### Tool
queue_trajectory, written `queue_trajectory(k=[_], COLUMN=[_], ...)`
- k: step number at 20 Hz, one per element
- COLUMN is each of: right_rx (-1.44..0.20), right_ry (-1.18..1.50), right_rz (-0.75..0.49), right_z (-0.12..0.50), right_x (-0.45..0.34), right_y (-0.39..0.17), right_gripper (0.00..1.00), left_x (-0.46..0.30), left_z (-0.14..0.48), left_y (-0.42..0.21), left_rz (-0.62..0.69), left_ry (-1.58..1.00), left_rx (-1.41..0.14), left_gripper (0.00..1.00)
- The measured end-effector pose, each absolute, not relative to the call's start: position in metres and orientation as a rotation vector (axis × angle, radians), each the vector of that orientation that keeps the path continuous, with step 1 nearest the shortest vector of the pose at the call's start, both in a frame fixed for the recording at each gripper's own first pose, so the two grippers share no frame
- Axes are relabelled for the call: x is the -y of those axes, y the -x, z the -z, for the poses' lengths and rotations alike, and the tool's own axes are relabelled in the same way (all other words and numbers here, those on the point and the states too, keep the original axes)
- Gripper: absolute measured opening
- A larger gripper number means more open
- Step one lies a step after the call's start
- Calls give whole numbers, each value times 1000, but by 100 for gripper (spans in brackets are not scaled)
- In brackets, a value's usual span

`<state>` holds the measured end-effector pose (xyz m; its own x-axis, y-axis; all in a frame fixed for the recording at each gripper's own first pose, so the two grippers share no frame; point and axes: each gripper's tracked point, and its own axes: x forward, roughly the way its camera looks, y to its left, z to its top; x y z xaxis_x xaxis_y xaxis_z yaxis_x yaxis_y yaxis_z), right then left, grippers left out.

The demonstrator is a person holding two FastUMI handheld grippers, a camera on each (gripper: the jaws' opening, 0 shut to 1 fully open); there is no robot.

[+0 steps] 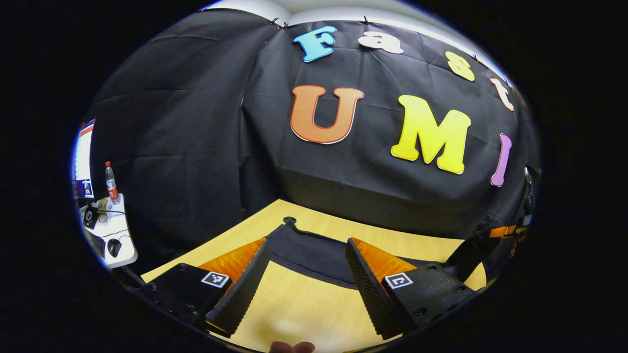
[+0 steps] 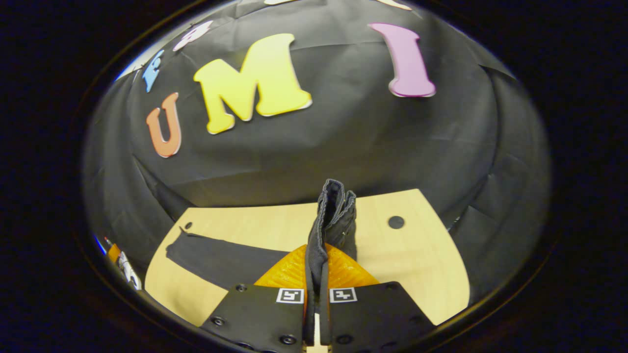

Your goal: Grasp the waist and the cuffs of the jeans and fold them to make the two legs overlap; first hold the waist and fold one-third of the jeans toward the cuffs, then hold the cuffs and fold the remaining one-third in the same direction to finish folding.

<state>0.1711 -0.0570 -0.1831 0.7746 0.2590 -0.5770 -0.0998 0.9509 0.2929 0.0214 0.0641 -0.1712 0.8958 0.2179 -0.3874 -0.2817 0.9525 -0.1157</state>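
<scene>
Left gripper low over the wooden table, its fingers spread wide with nothing between them, bare tabletop below and a fingertip peeking in at the bottom edge. Just ahead of those fingers lie the dark jeans, flat across the table, running toward the far edge. Over in the right gripper view, the right gripper is clamped tight on a bunched fold of the jeans, the cloth standing up between its fingers. The rest of the garment trails flat off to the left. Open table to the right, with one dark hole in it. Beyond the left gripper's table edge, a side desk holds a bottle and a mouse.
</scene>
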Motion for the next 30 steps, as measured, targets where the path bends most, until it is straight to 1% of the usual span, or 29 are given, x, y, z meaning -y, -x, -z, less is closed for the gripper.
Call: queue_trajectory(k=[4, 8, 9, 10, 11, 14, 17, 18, 19, 22, 23, 25, 26, 29, 30], right_rx=[-650, -678, -693, -710, -730, -792, -821, -822, -812, -798, -805, -822, -834, -820, -808], right_ry=[-222, -190, -172, -147, -124, -47, 91, 141, 190, 232, 227, 199, 158, 105, 94], right_rz=[-296, -390, -408, -422, -427, -407, -399, -401, -398, -420, -430, -455, -478, -511, -523], right_z=[174, 192, 204, 218, 237, 291, 344, 353, 361, 369, 368, 367, 366, 353, 342], right_x=[-38, -132, -154, -175, -192, -228, -255, -264, -269, -280, -281, -288, -295, -302, -301], right_y=[-181, -182, -181, -181, -181, -182, -177, -176, -174, -168, -166, -164, -158, -150, -146], right_gripper=[5, 5, 5, 0, 5, 5, 5, 5, 0, 13, 21, 27, 46, 93, 94], left_x=[-90, -113, -119, -123, -127, -139, -147, -149, -151, -158, -161, -165, -165, -172, -173], left_z=[171, 175, 177, 178, 180, 189, 201, 204, 206, 209, 209, 208, 210, 215, 216], left_y=[-8, 11, 16, 19, 23, 31, 38, 41, 43, 46, 46, 44, 42, 42, 41], left_rz=[-279, -302, -308, -315, -321, -334, -344, -345, -348, -355, -357, -359, -358, -359, -357], left_ry=[157, 167, 170, 172, 179, 195, 204, 210, 209, 201, 200, 210, 215, 213, 216], left_rx=[-374, -384, -387, -391, -396, -411, -442, -451, -456, -464, -461, -455, -456, -460, -459], left_gripper=[99, 99, 99, 99, 99, 99, 99, 99, 99, 99, 99, 99, 99, 99, 99])
